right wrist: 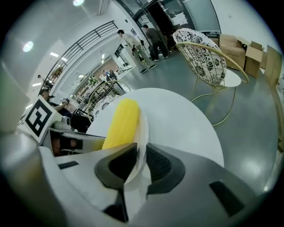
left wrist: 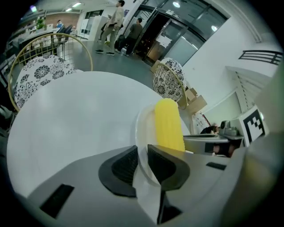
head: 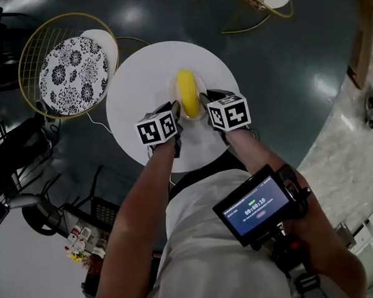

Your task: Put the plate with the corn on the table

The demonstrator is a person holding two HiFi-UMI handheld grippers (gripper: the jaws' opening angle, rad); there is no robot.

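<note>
A yellow corn cob [head: 186, 92] lies on a small white plate [head: 173, 91] over the round white table [head: 134, 98]. My left gripper [head: 175, 115] is shut on the plate's left rim and my right gripper [head: 207, 108] is shut on its right rim. In the left gripper view the plate [left wrist: 143, 126] passes edge-on between the jaws of the left gripper [left wrist: 143, 160], with the corn [left wrist: 168, 126] beyond. The right gripper view shows the plate [right wrist: 143, 133] clamped in the right gripper [right wrist: 141, 162], the corn [right wrist: 120, 124] to its left. I cannot tell whether the plate touches the table.
A gold wire chair with a black-and-white patterned cushion [head: 73, 73] stands left of the table, and another such chair [right wrist: 204, 57] stands beyond it. A black wire basket [head: 105, 205] sits low at the left. People [left wrist: 126, 29] stand far off by a doorway.
</note>
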